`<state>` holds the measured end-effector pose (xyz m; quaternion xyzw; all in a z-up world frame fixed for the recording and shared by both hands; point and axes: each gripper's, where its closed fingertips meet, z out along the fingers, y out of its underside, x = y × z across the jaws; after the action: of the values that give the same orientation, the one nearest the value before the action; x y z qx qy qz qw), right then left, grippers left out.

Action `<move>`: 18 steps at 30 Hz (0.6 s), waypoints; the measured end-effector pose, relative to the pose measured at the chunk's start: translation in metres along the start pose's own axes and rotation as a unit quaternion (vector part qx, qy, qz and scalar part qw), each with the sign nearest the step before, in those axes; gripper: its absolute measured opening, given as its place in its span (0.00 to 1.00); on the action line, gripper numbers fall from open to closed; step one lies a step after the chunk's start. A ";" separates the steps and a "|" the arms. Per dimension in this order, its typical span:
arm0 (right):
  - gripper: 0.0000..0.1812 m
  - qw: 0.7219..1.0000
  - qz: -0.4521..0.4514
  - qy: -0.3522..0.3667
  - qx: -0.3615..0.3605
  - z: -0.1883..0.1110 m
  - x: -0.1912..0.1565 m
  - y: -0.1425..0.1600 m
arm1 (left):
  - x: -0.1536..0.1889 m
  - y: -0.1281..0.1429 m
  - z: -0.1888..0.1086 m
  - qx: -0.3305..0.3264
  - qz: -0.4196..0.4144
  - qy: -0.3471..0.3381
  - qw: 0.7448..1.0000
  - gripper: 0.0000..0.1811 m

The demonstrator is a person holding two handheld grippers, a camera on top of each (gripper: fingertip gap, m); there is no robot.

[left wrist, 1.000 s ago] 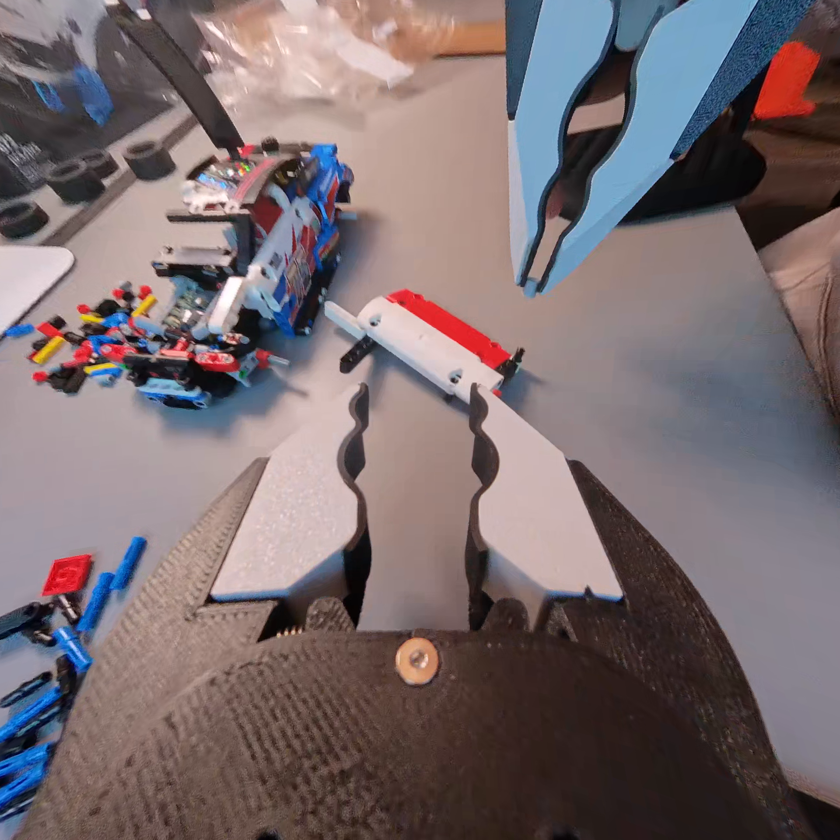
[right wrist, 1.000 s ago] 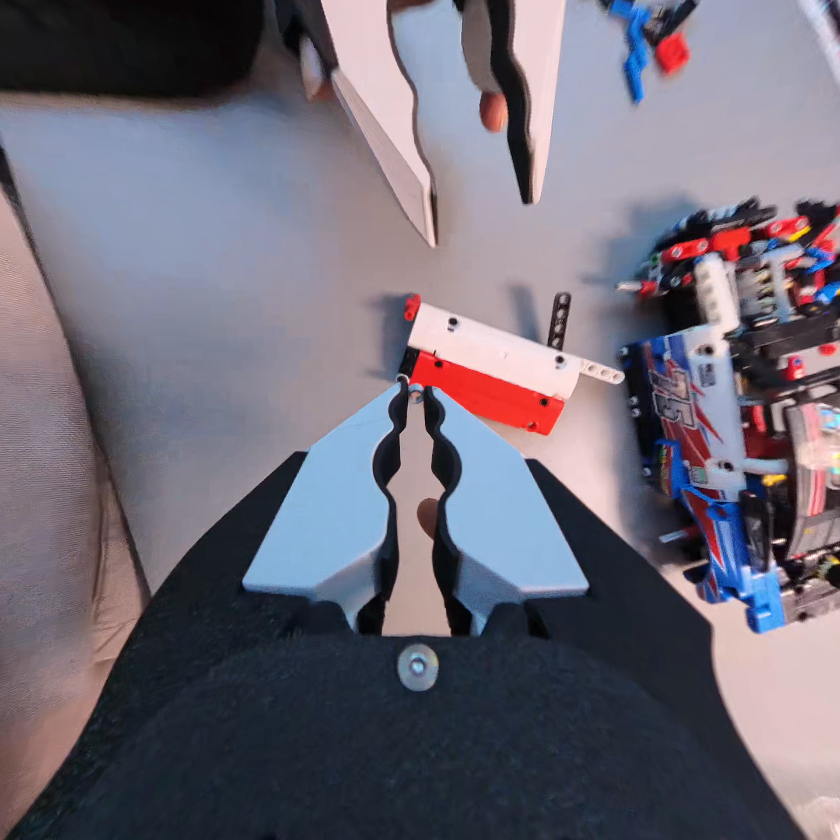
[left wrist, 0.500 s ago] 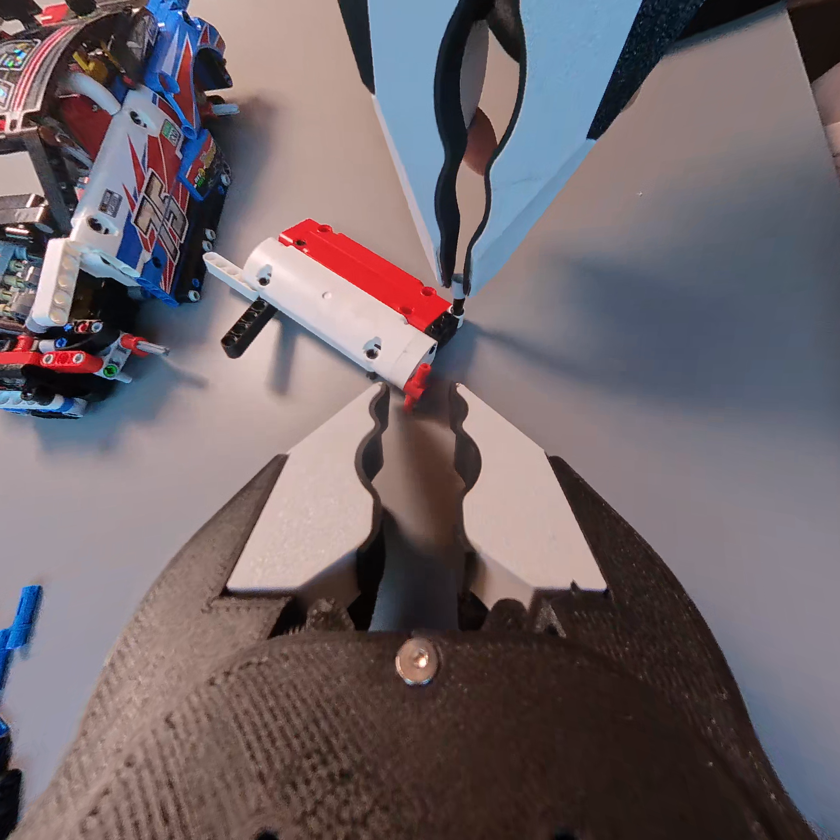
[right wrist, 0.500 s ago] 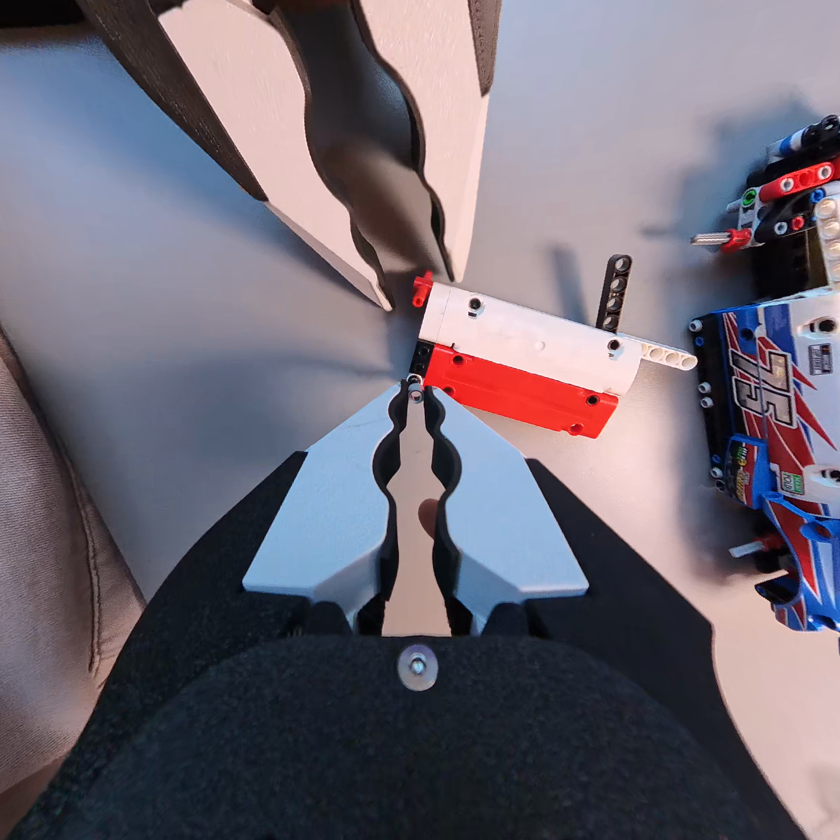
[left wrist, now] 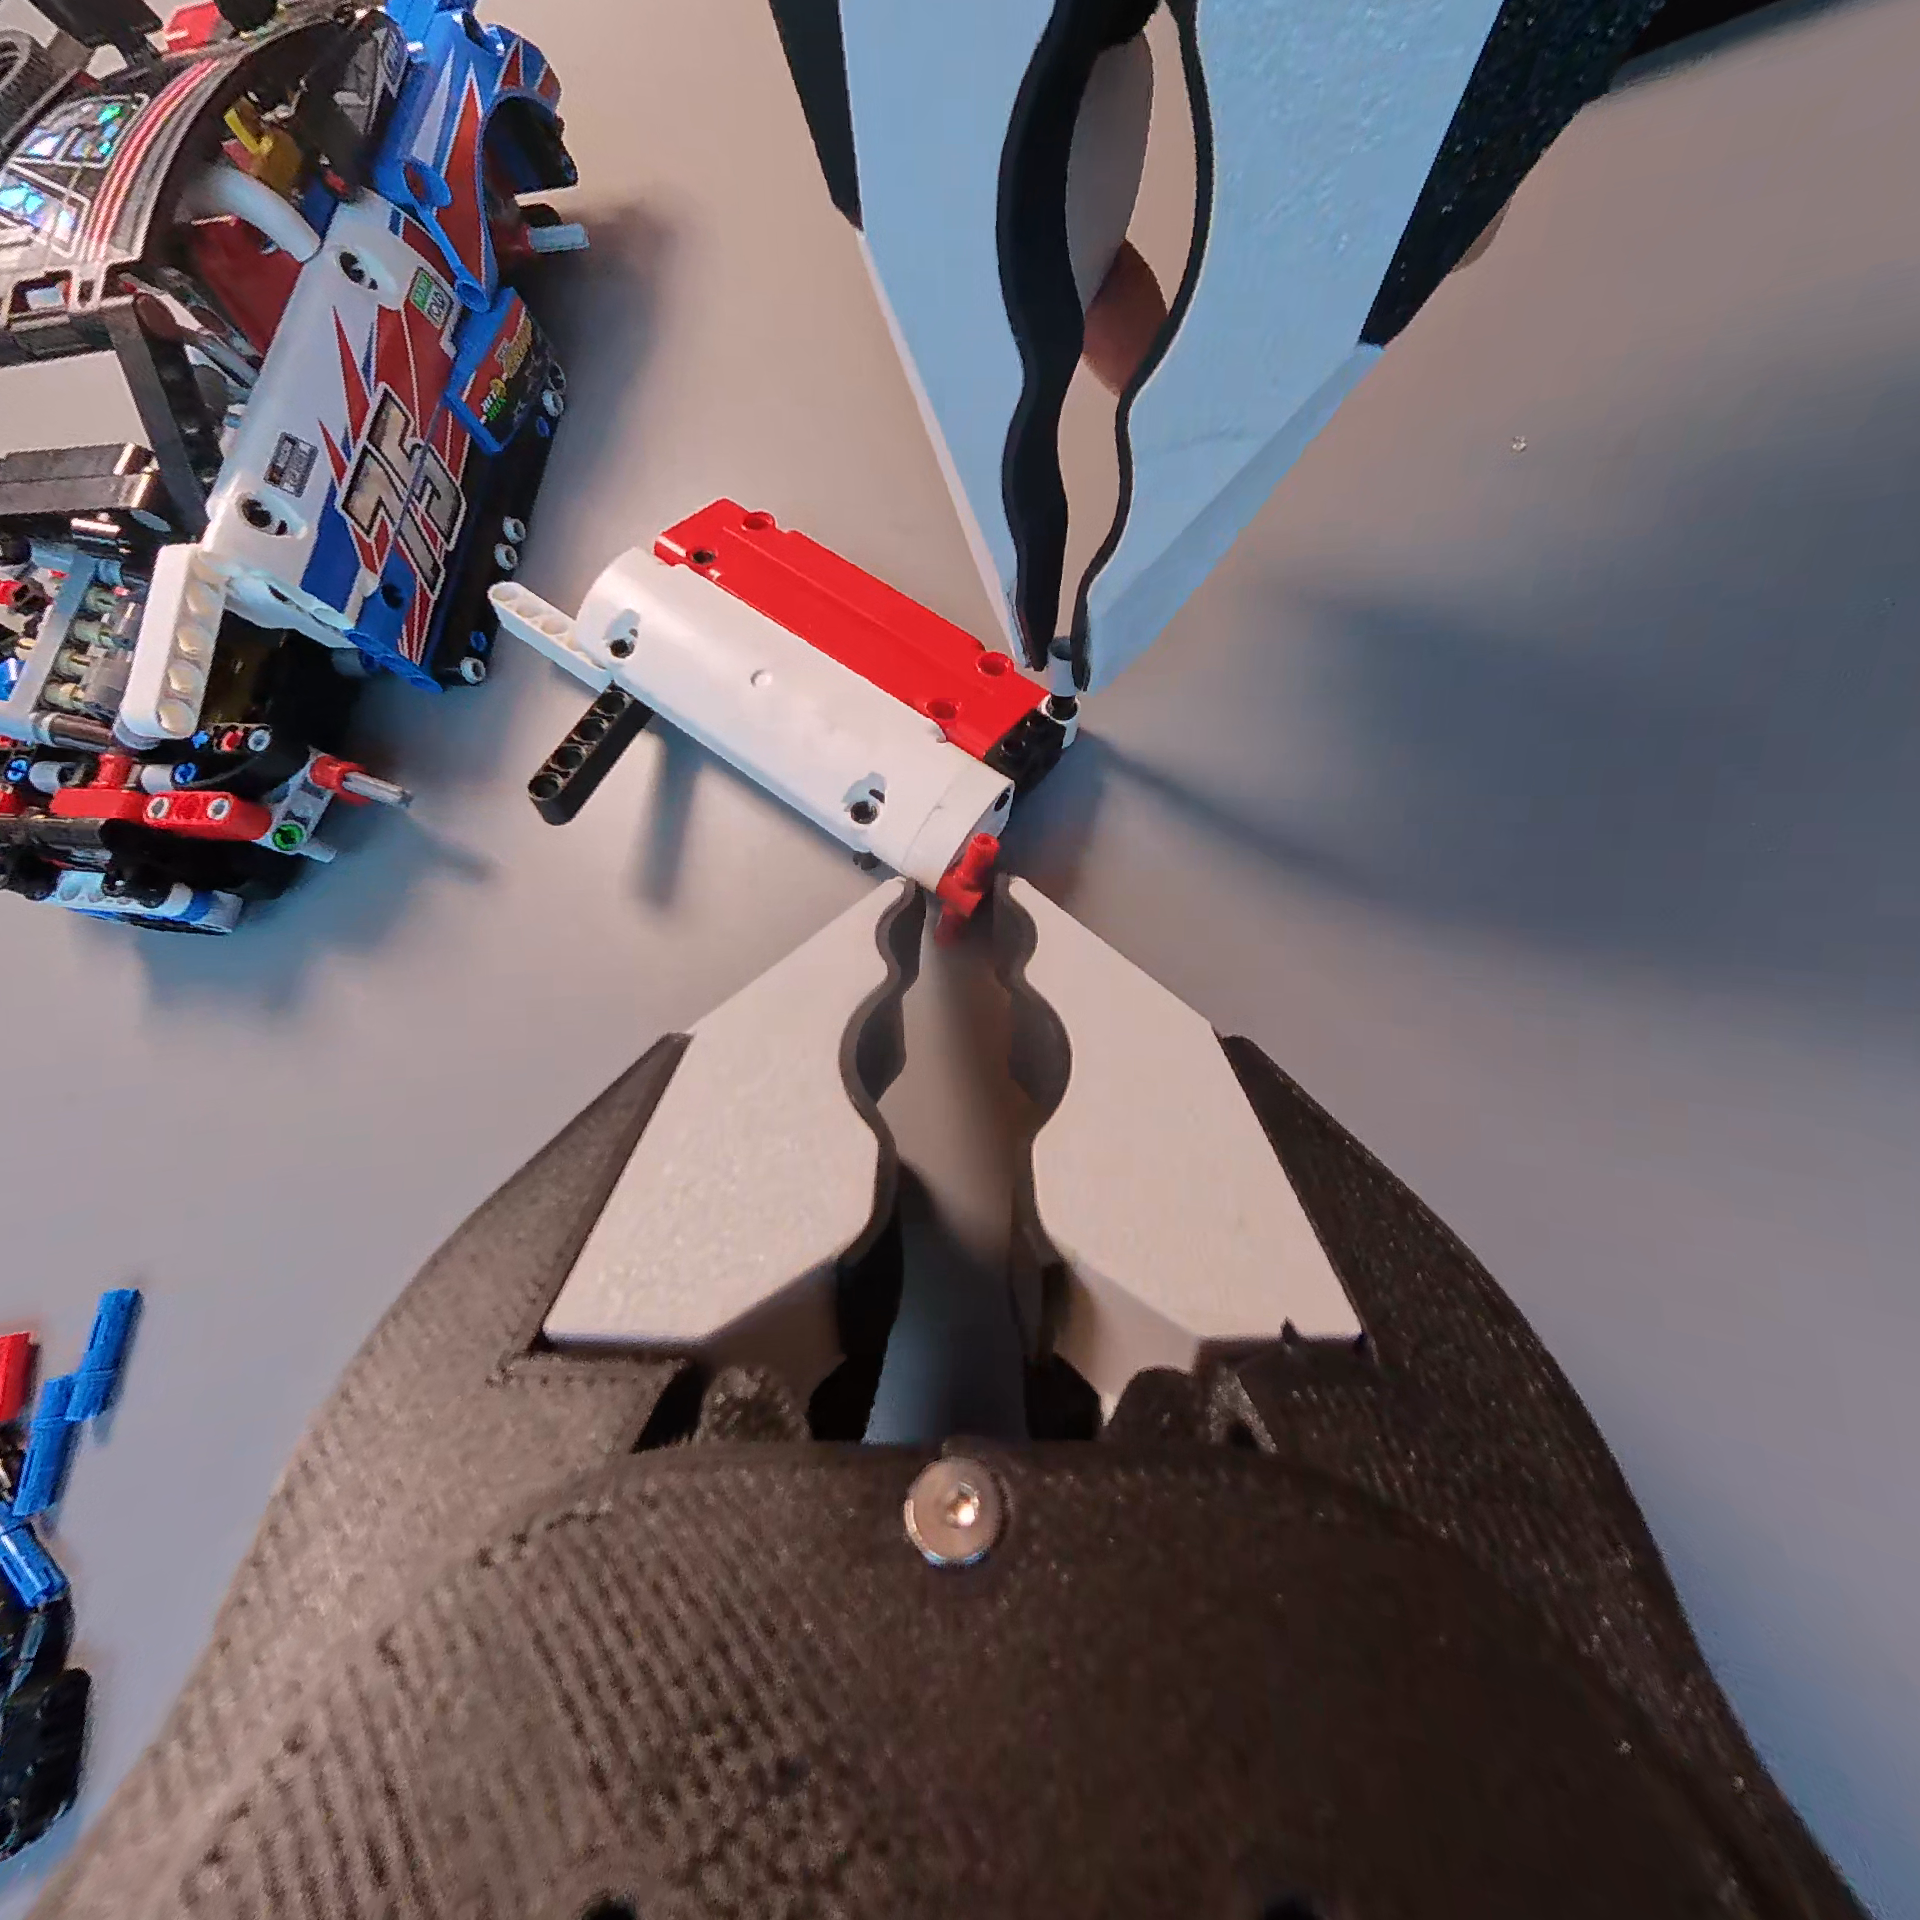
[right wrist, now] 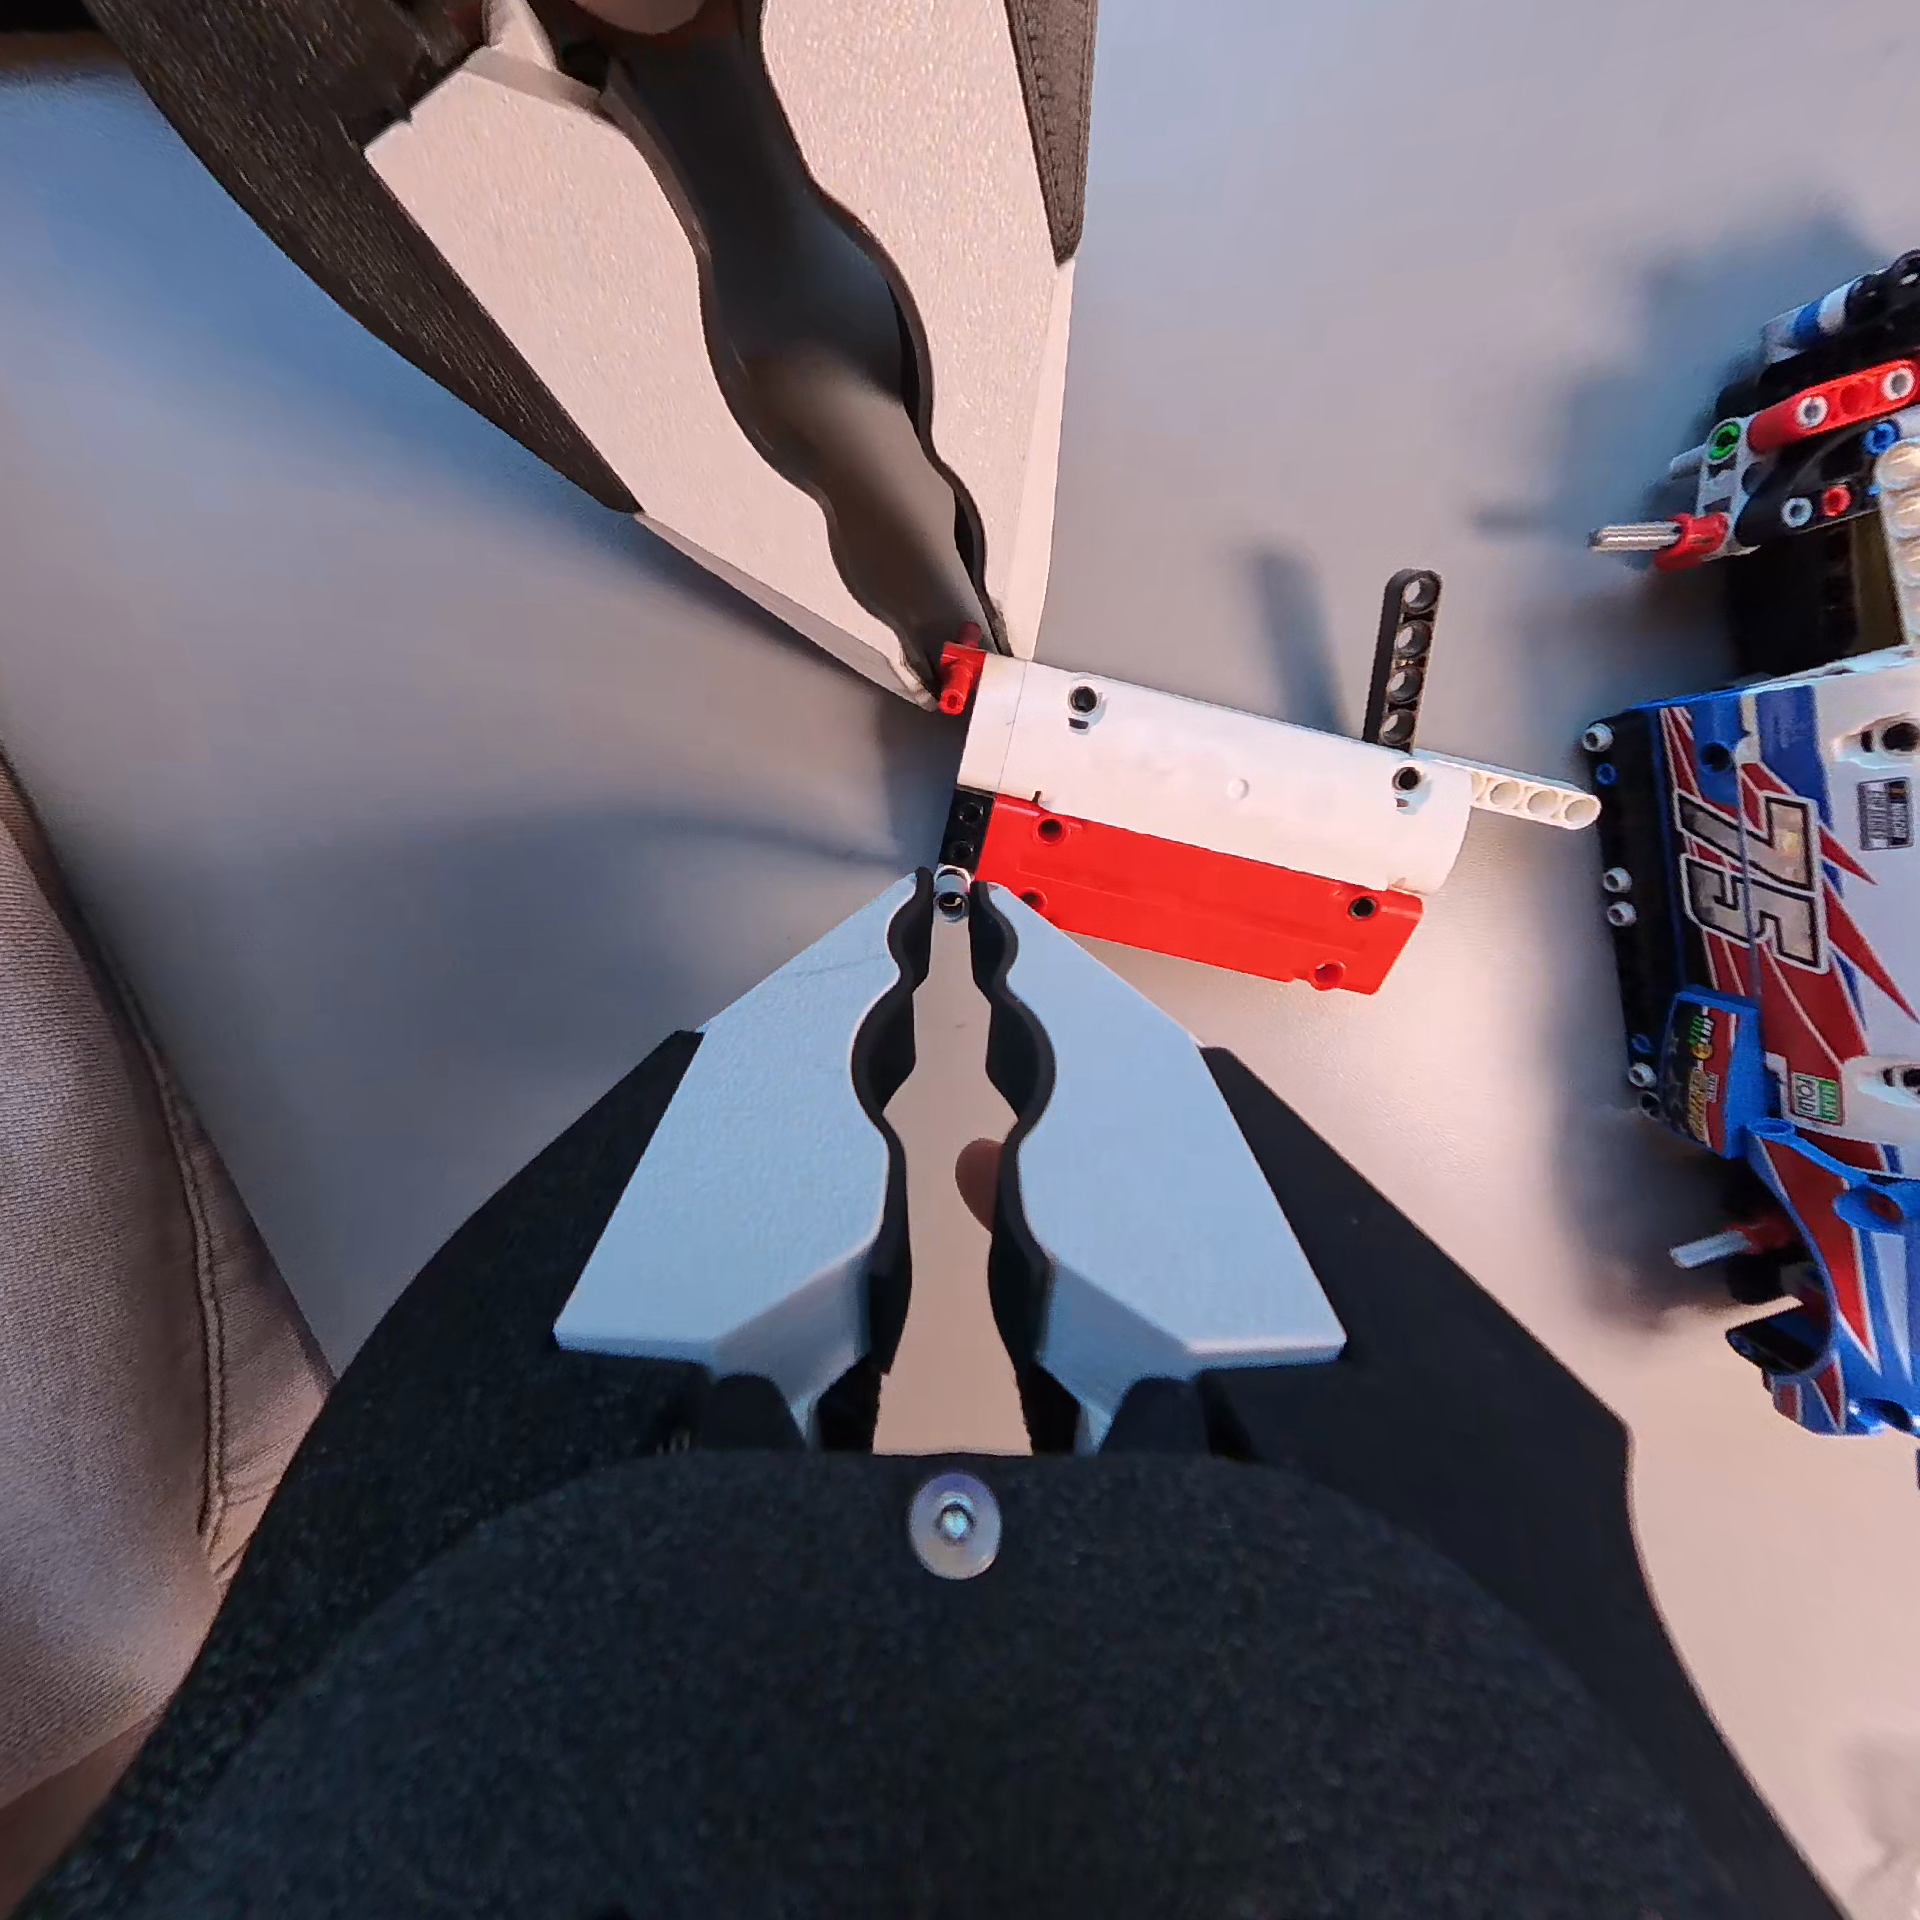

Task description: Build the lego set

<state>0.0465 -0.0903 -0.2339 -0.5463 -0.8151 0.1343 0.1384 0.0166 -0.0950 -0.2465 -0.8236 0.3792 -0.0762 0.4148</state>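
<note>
A white and red lego sub-assembly [left wrist: 790, 675] lies flat on the grey table [left wrist: 1507, 935], with a black beam [left wrist: 582, 758] sticking out of its far end. It also shows in the right wrist view [right wrist: 1216, 790]. My left gripper [left wrist: 958, 888] is closed down on a small red pin [left wrist: 966, 878] that sticks out of the white end. My right gripper [right wrist: 951, 899] is shut on a small grey pin [right wrist: 951, 891] and holds it against the black corner next to the red panel. The two grippers face each other across that end.
A partly built blue, white and red race car [left wrist: 343, 468] stands just beyond the sub-assembly and shows at the right edge of the right wrist view [right wrist: 1787, 935]. Loose blue pieces [left wrist: 73, 1392] lie at the left. Beige fabric [right wrist: 104, 1195] borders the table edge. Some 4 cm of space lies between my two pairs of fingers.
Both grippers have moved in to the near end of the sub-assembly. My left fingers have narrowed from wide open onto the red pin. My right gripper stayed shut on the grey pin.
</note>
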 end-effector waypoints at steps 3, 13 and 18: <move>0.02 1.000 -0.005 0.001 -0.010 0.000 0.000 0.000 | 0.000 0.000 0.000 -0.001 0.000 0.000 1.000 0.06; 0.02 0.999 -0.015 0.005 -0.029 0.008 0.000 0.004 | 0.003 0.000 0.001 -0.005 0.002 -0.006 1.000 0.05; 0.02 0.999 -0.029 0.011 -0.036 0.008 0.000 0.003 | 0.003 0.000 0.000 -0.001 0.007 -0.001 1.000 0.05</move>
<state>0.0464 -0.0894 -0.2426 -0.5284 -0.8333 0.0950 0.1315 0.0191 -0.0971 -0.2473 -0.8214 0.3843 -0.0719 0.4152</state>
